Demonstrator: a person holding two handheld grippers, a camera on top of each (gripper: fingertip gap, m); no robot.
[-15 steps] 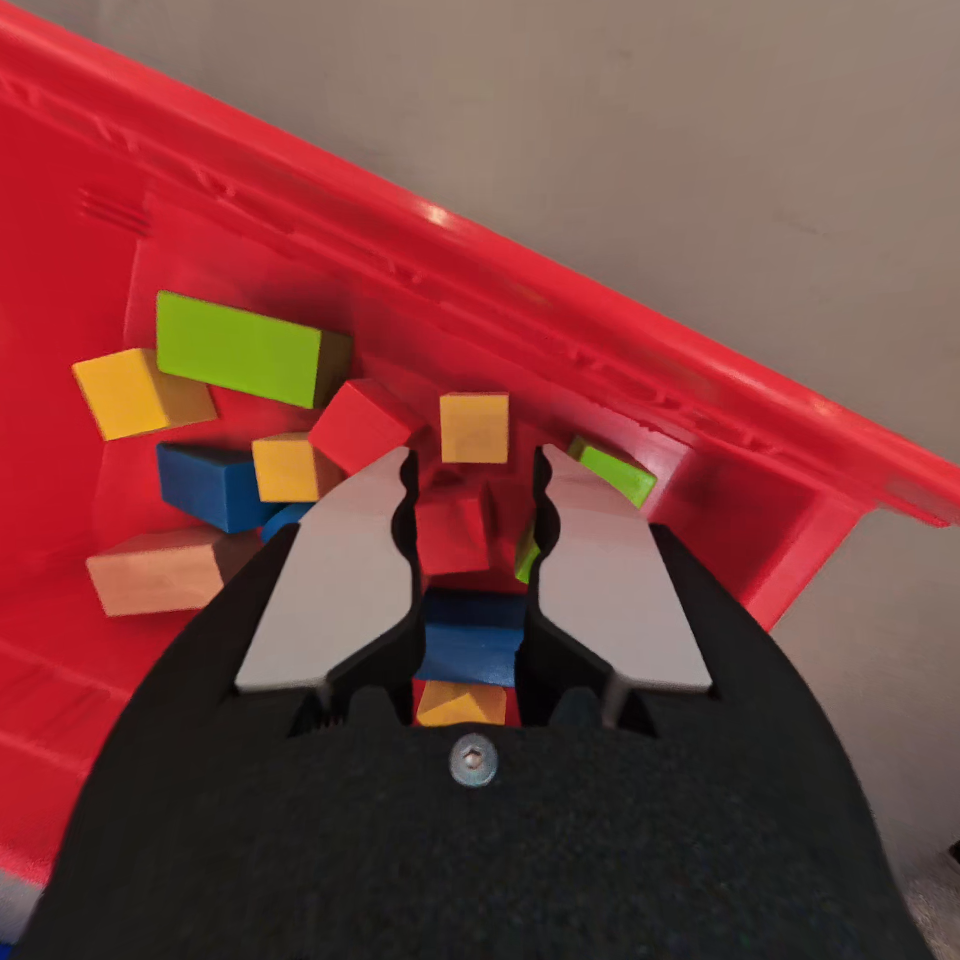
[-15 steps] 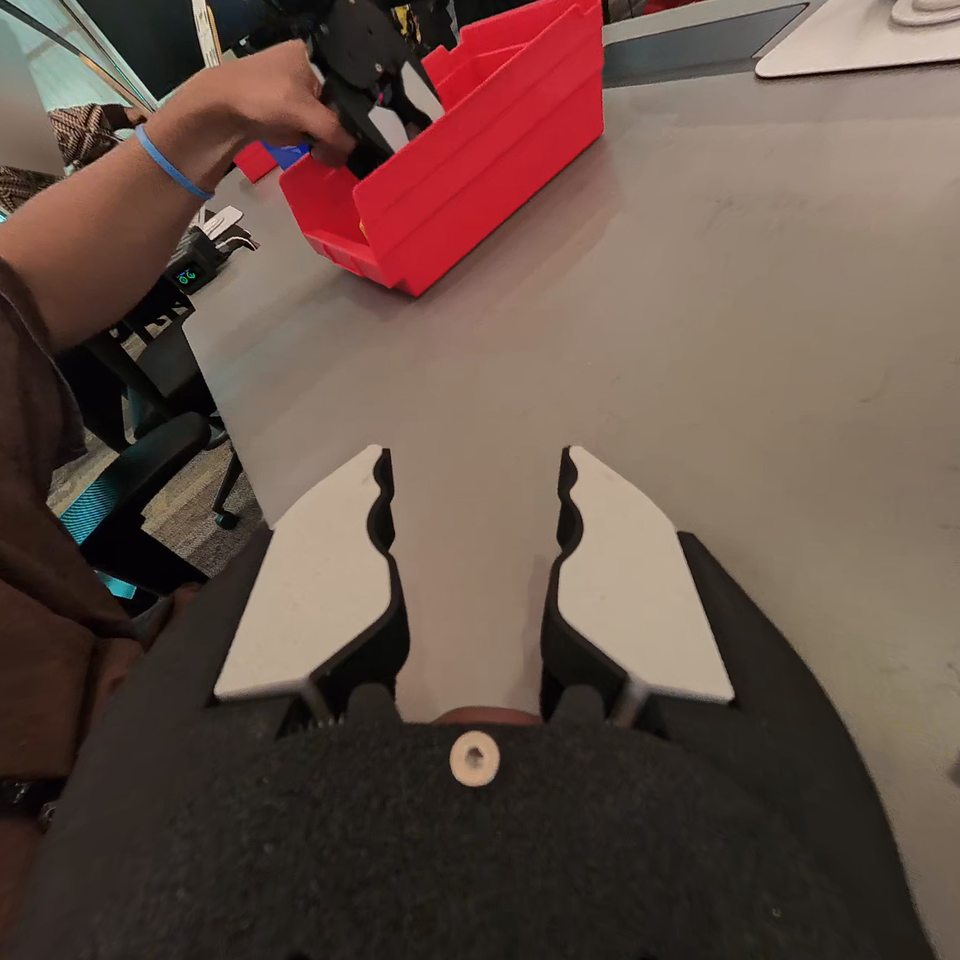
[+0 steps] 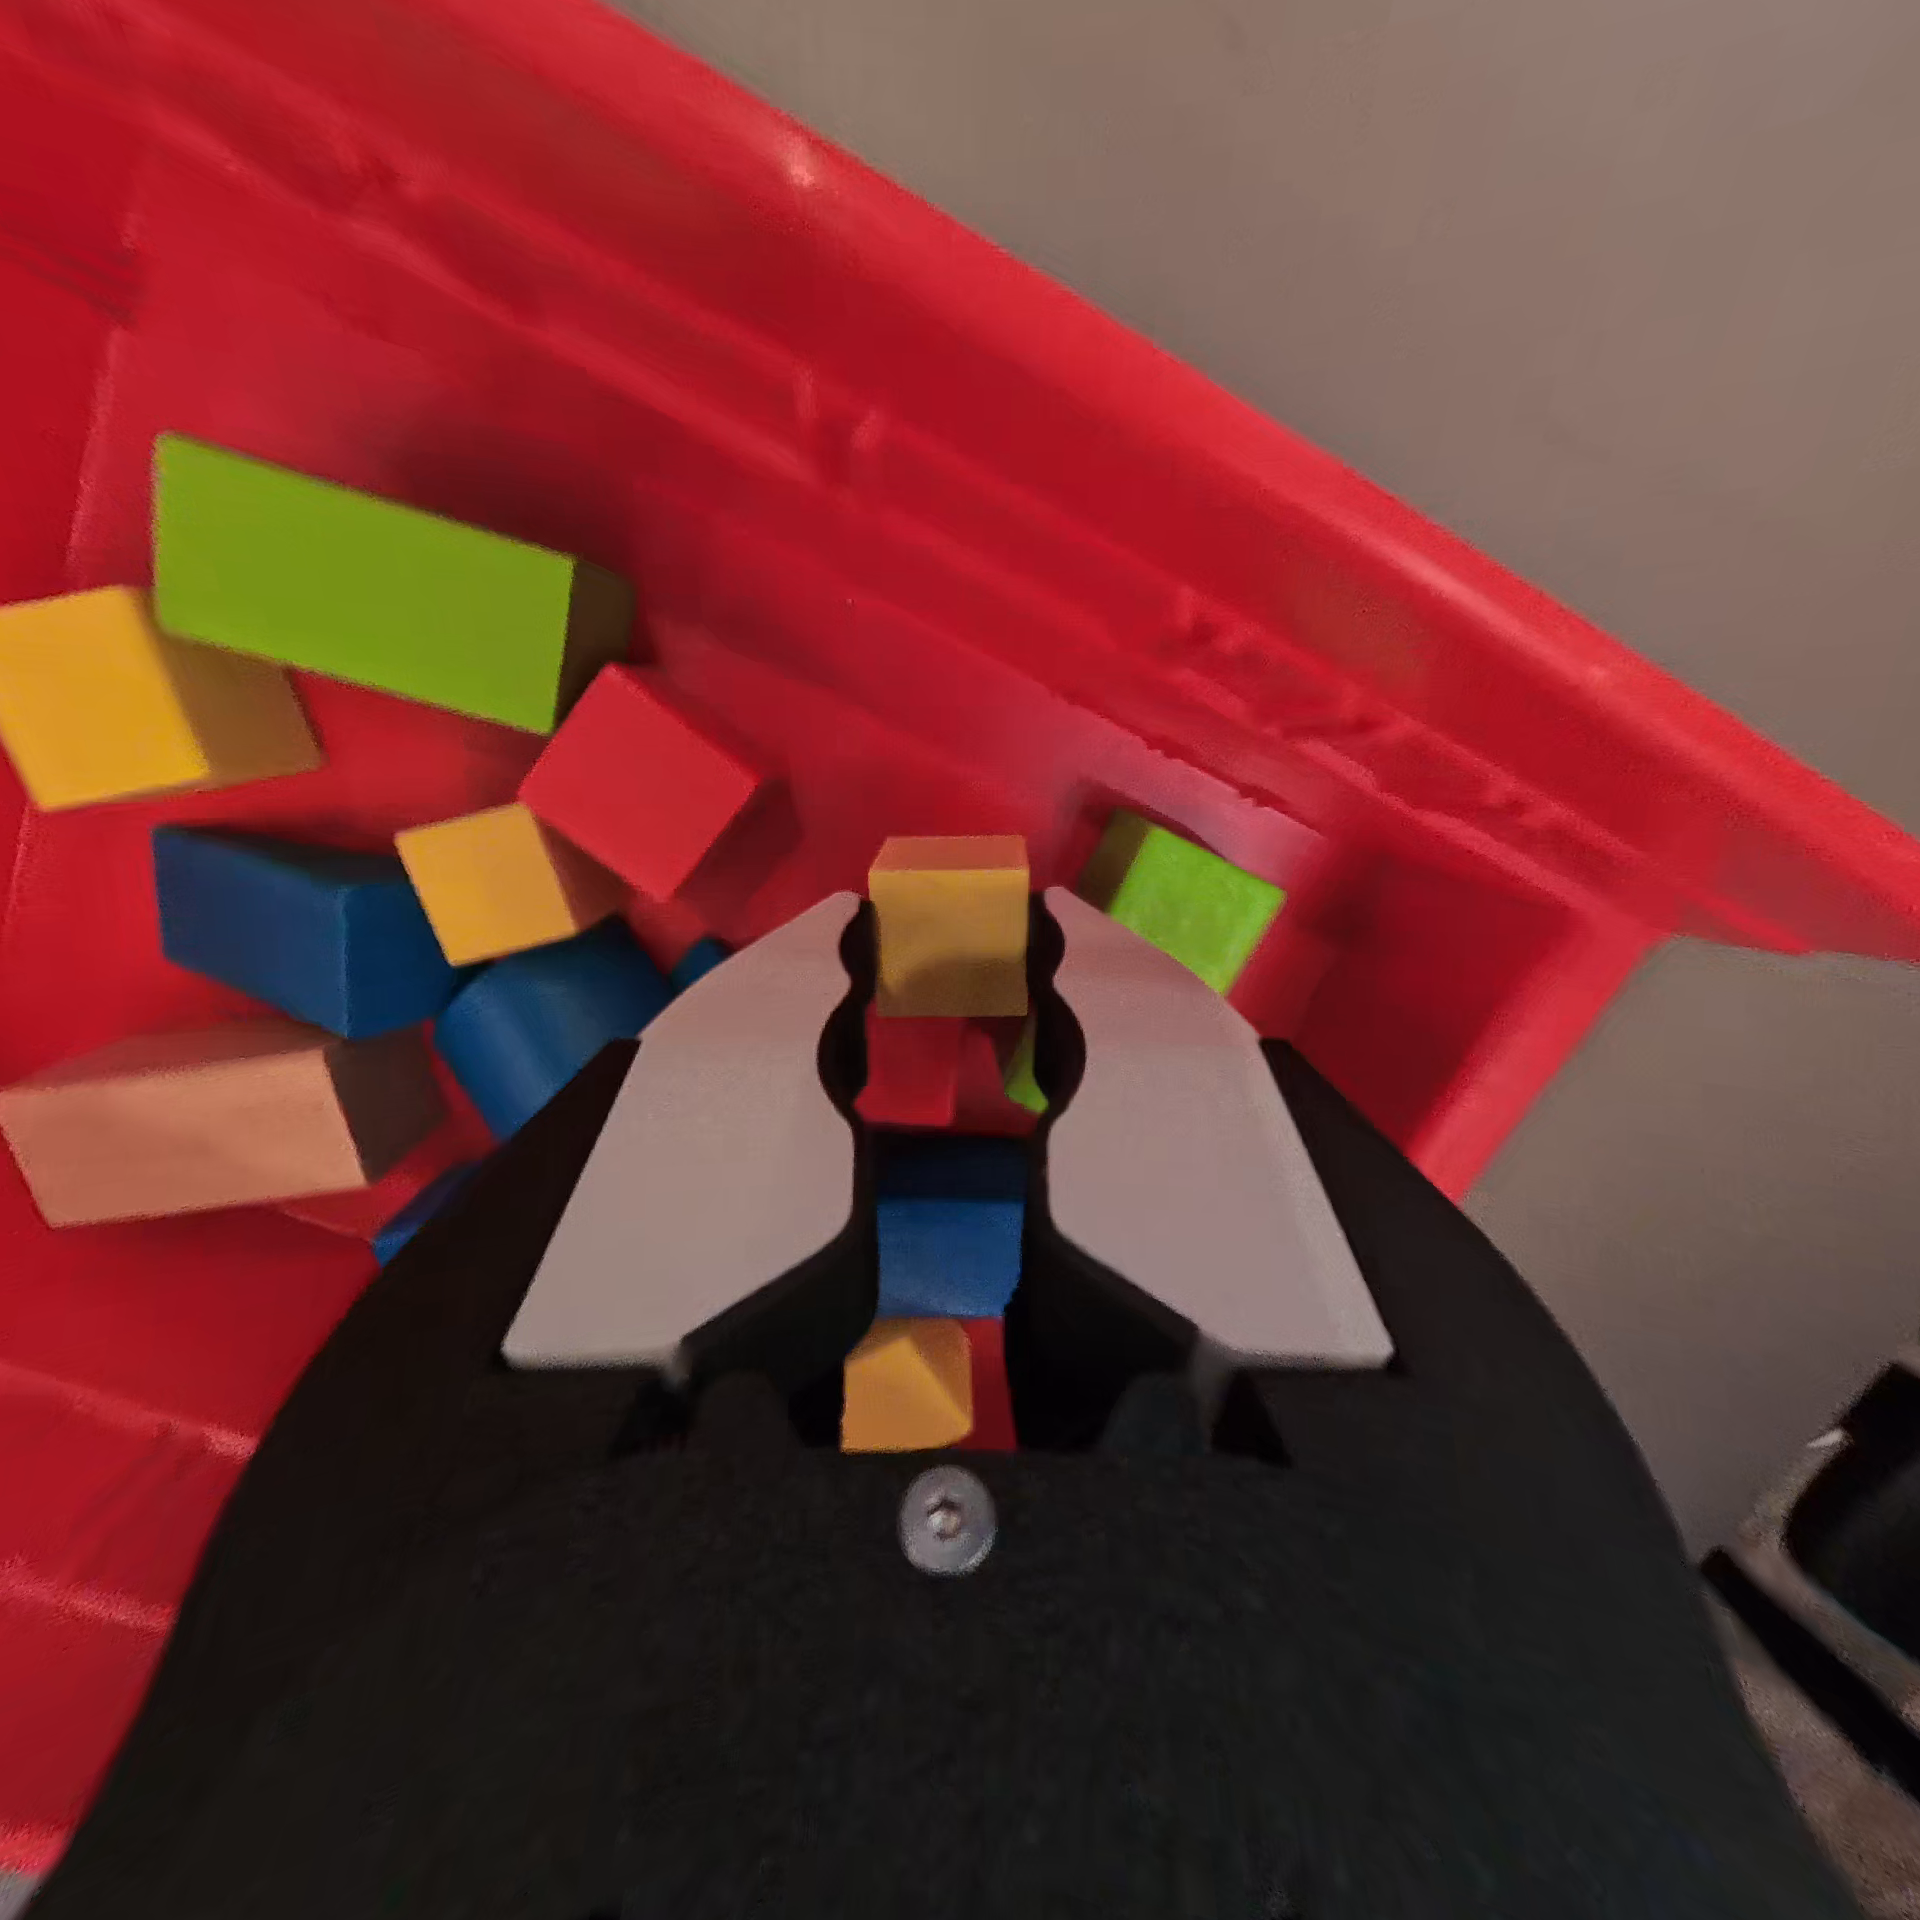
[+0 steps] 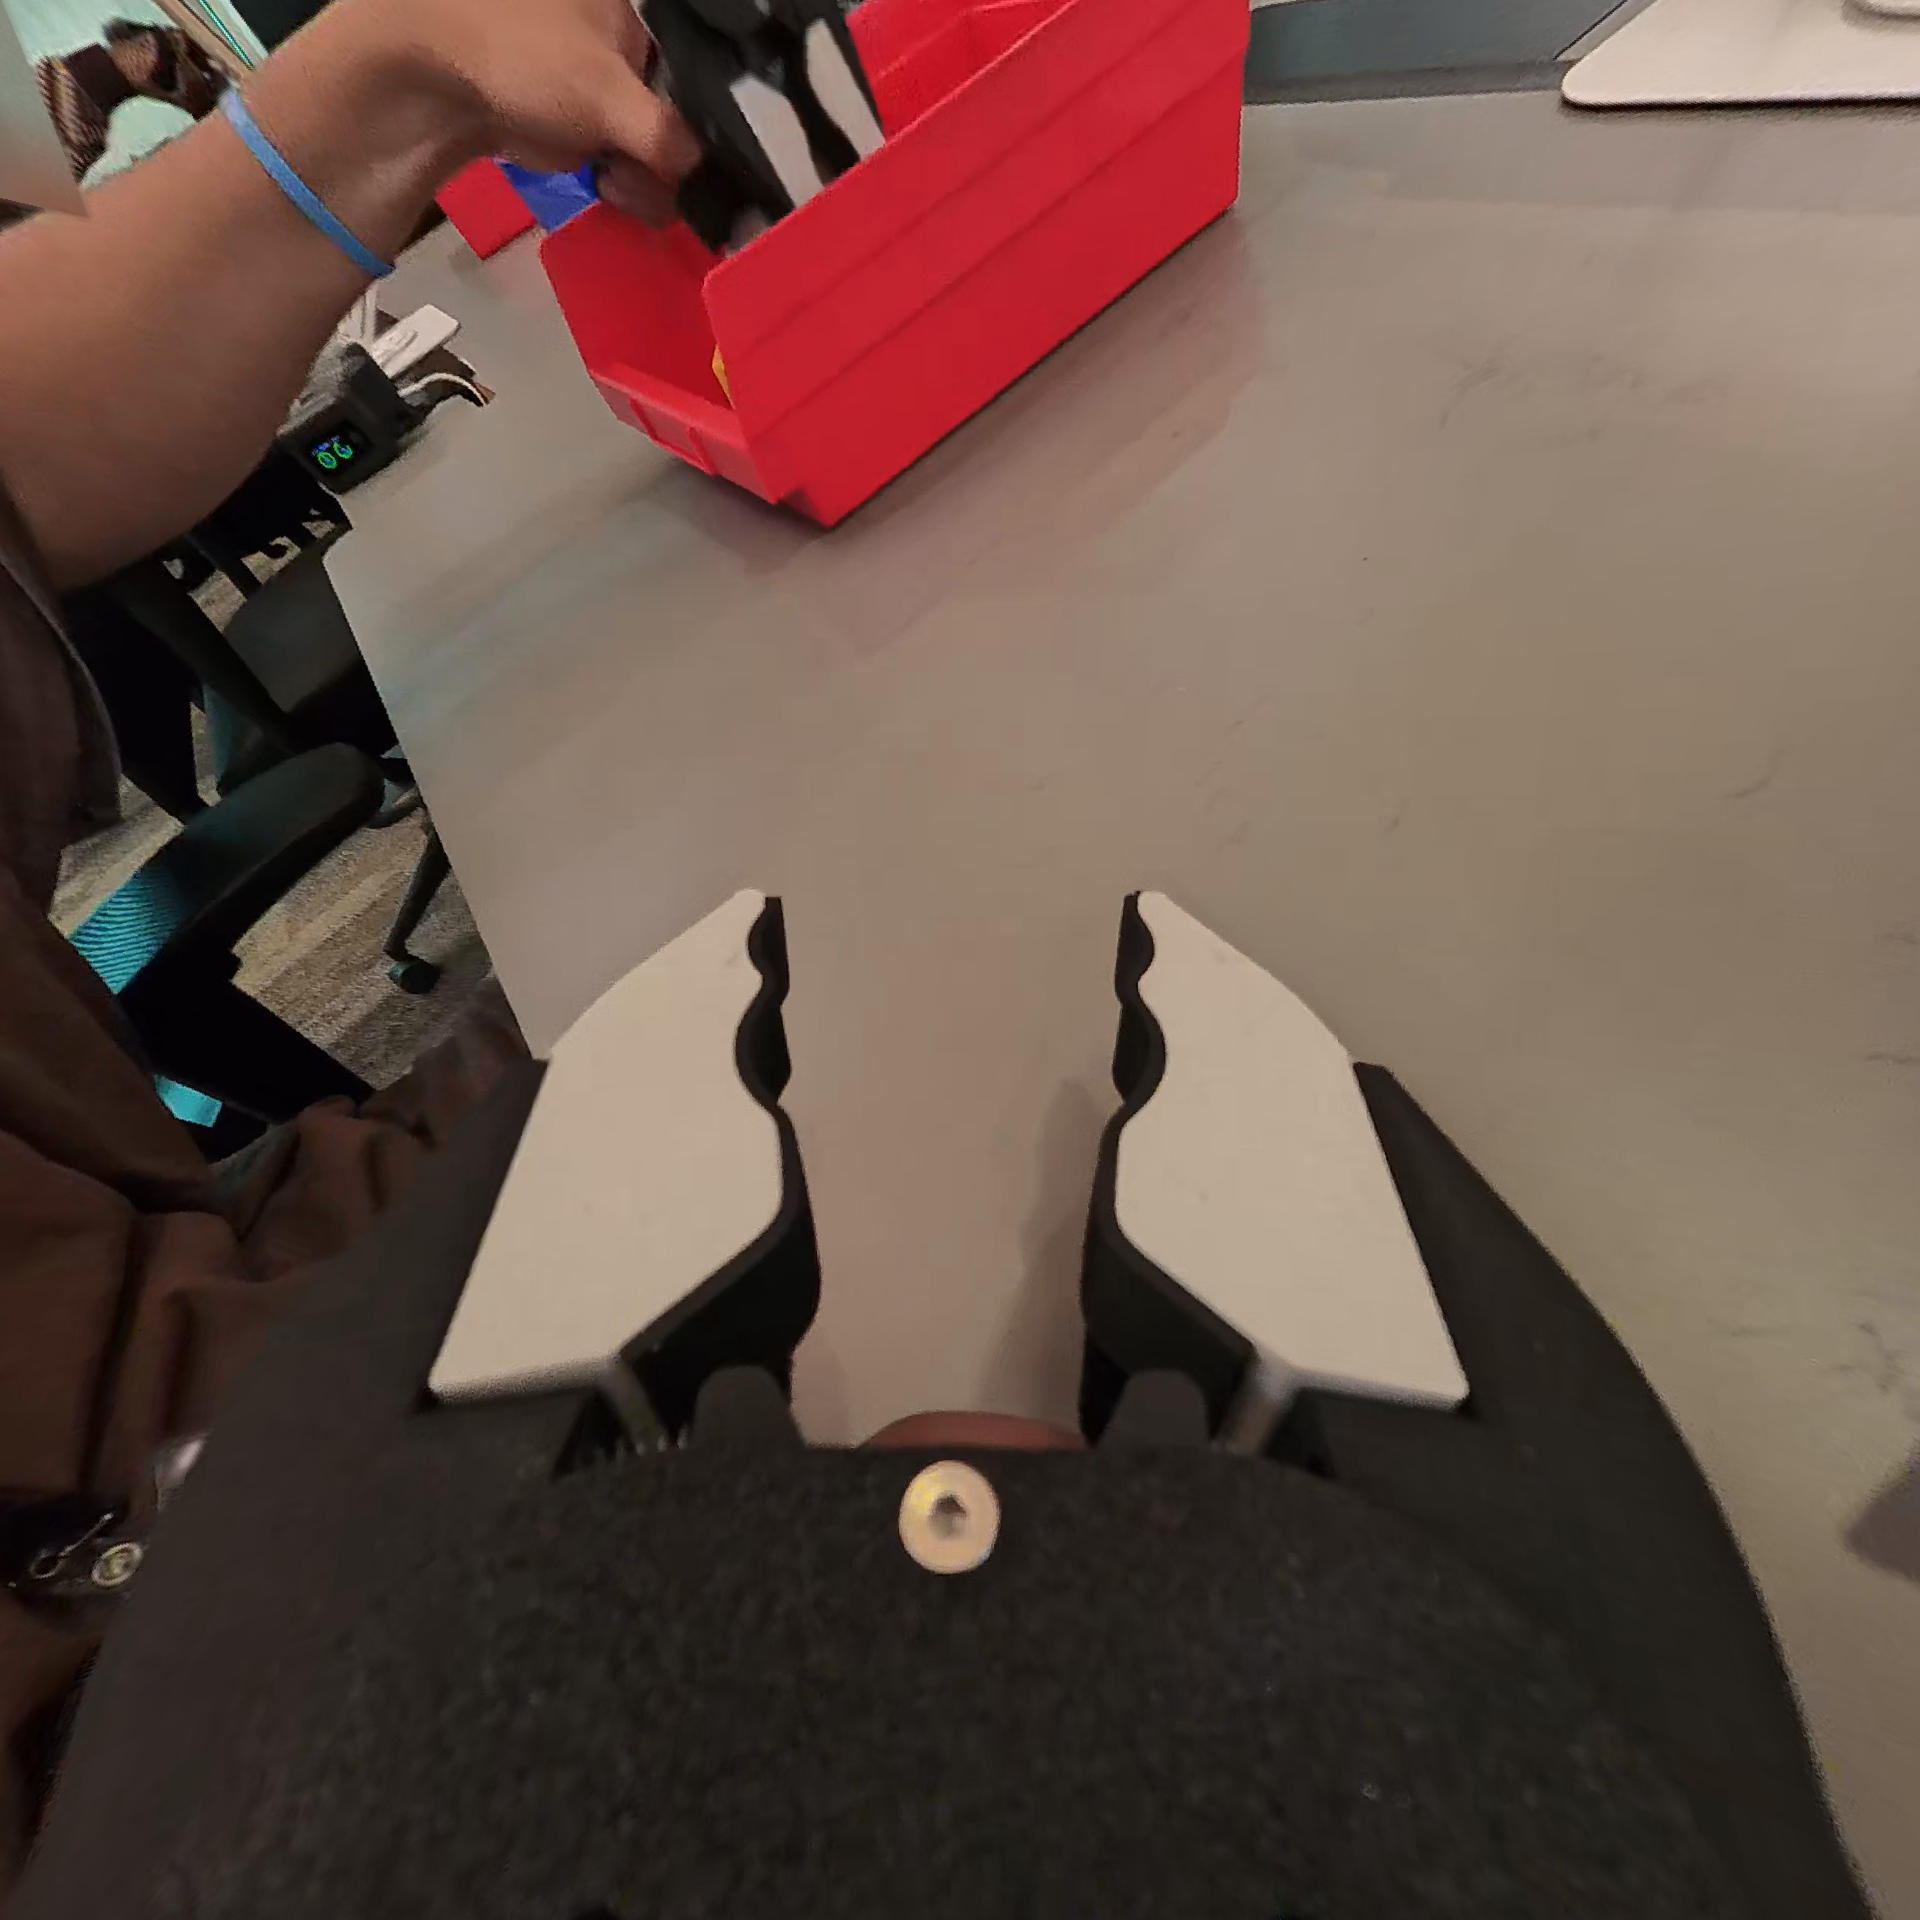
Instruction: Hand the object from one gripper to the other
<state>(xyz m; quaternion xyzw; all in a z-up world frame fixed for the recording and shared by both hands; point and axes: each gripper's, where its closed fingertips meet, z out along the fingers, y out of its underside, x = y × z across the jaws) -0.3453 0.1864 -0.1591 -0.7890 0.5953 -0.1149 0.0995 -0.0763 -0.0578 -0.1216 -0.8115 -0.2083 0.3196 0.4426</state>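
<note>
left tool (image 3: 950,925) is down inside the red bin (image 3: 1039,499), clenched on a small yellow cube (image 3: 948,925). both fingertips (image 3: 800,956) press the cube's sides, and it sits right at the tips. frame is motion-blurred.

below and behind the gap between the fingers: a blue block (image 3: 948,1236), another yellow piece (image 3: 904,1387) closest to the tool body, and a red block (image 3: 909,1070) just under the gripped cube.

rest of the bin, left of the tool: tan block (image 3: 197,1117) nearest, then a blue block (image 3: 281,930), a yellow cube (image 3: 488,878), a red cube (image 3: 639,779), a yellow block (image 3: 114,696) at the left edge, and a long green block (image 3: 364,582) farthest back. a small green cube (image 3: 1190,899) sits just right of the right fingertip, by the bin wall.

right tool (image 4: 951,914) is released, fingers wide apart, nothing between them, hovering over bare grey surface (image 4: 1351,675), well apart from the bin.

farther off in the right wrist view: the bin (image 4: 987,260) rests on the surface, and a hand (image 4: 468,114) with a blue wristband (image 4: 301,192) holds the left tool (image 4: 769,125), pointed down into the bin. the cube is hidden in this view. an office chair (image 4: 260,862) stands off the surface's left edge.
</note>
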